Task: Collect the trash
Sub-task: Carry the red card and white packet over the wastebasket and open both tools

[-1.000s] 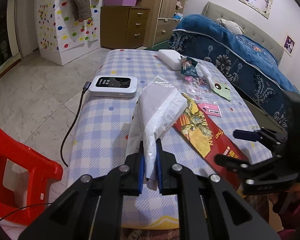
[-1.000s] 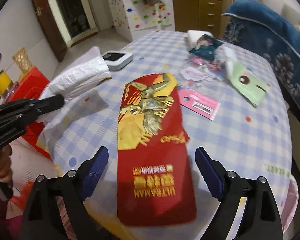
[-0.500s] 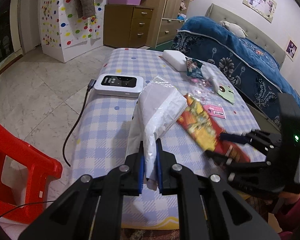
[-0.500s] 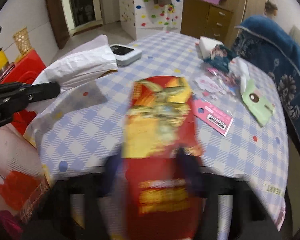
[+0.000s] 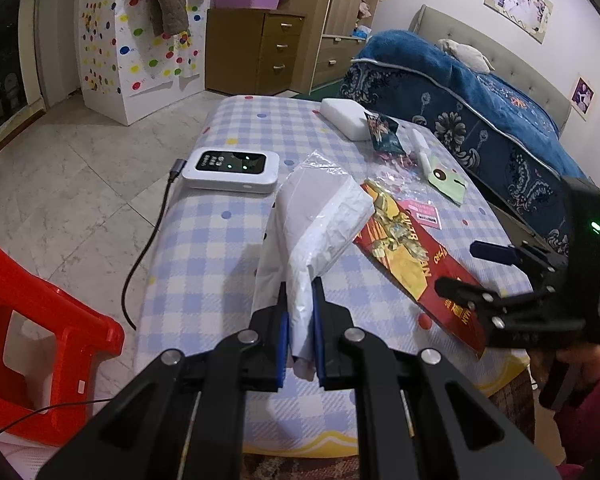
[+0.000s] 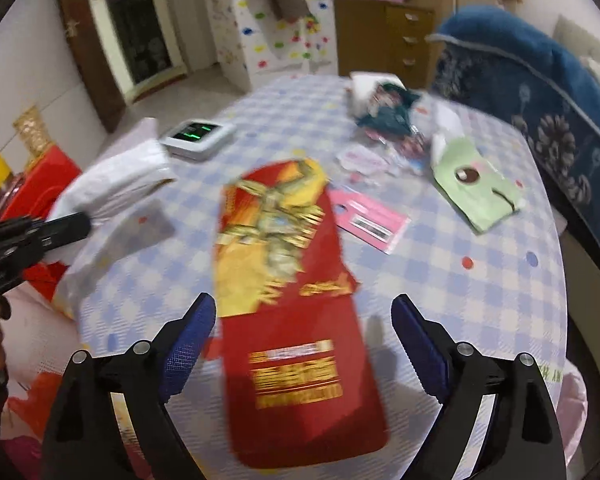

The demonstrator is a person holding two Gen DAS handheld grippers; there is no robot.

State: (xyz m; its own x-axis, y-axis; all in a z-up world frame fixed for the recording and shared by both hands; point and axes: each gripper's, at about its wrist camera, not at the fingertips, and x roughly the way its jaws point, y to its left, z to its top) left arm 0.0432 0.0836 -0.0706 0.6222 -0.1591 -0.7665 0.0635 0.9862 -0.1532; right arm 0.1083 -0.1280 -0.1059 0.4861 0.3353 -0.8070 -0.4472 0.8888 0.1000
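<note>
Half a second ago the right gripper [image 6: 304, 344] was blurred over the long red-and-gold glossy packet [image 6: 288, 280]; now its jaws are spread wide on either side of it. The packet lies flat on the blue checked tablecloth [image 6: 460, 300]. The left gripper [image 5: 300, 340] still pinches the white plastic bag [image 5: 320, 220]. A pink card [image 6: 370, 222] lies just beside the packet.

Left gripper [image 5: 300, 312]: matte black linkage arms, silver round screws at the joints, blue pads on the inner finger faces. Right gripper [image 6: 304, 344]: same black frame and silver screws, blue ribbed pads; a green indicator light on its black body; magenta sleeve behind.
</note>
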